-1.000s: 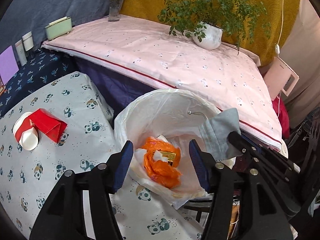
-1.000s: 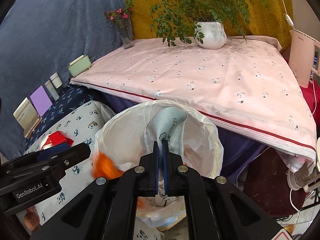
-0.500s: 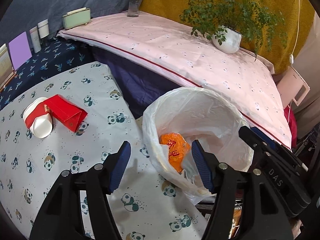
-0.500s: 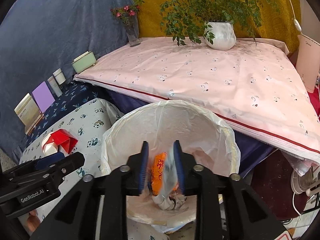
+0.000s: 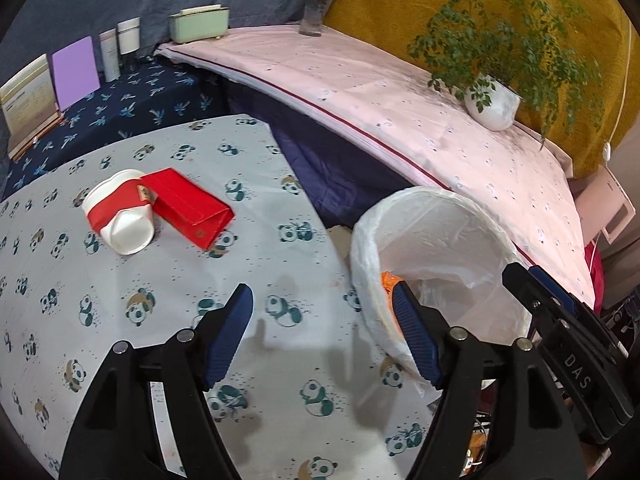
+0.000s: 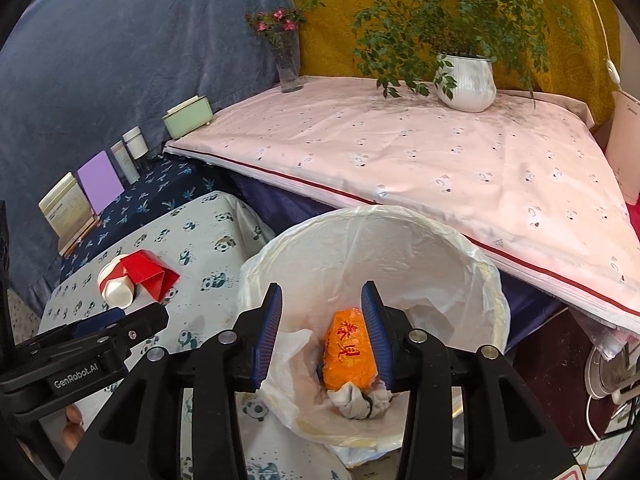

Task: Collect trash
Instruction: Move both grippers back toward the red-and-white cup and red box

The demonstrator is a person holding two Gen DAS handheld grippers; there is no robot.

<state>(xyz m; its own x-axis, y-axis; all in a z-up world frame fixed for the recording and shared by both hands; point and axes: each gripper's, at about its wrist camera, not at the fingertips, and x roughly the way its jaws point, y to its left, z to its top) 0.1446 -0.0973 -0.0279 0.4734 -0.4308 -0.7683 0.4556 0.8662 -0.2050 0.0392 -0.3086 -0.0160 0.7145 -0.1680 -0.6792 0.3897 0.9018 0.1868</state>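
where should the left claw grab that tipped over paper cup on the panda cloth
Take the paper cup across its red-banded middle, coming down from above. It lies on its side with the open mouth toward the camera, so the round wall is exposed. Stay toward the cup's left: the red carton sits right against its right side.

The desk [image 5: 120, 320] is covered in a pale grey cloth printed with small pandas. On it a white paper cup [image 5: 118, 210] banded in red and a plain red carton [image 5: 188, 210] are seen. A translucent white liner is shown in the bin [image 6: 400, 248], and an orange bag [image 6: 350, 354] printed with red characters is seen inside over a grey-white cloth [image 6: 356, 400]. Black frames with ribbed blue pads are shown on the left tongs [image 5: 322, 334] and right tongs [image 6: 322, 334]. The bed [image 6: 440, 152] is spread in pale pink with small dark motifs and a red stripe. A dark blue cloth with light leaf prints [image 5: 132, 108] is seen behind.
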